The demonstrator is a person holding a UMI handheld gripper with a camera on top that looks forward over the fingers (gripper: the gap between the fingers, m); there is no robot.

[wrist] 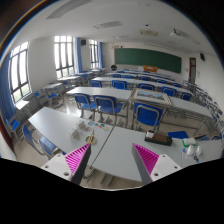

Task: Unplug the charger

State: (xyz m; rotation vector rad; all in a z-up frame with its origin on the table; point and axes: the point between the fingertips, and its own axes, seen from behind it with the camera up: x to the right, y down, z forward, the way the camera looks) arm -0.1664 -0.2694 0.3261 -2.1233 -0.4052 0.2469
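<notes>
While the windows stand at nine o'clock and rows of blue chairs and desks fill the room up to the green chalkboard at one o'clock, the gripper hangs over a pale table with its jaws wide apart and holding nothing. No charger can be made out; small unclear items lie at four o'clock, so this looks like the searching stage, and the next move calls for finding the plug first.

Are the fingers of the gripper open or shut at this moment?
Open. The two fingers stand well apart over the white table, with bare tabletop showing between the pink pads, and nothing is held between them.
</notes>
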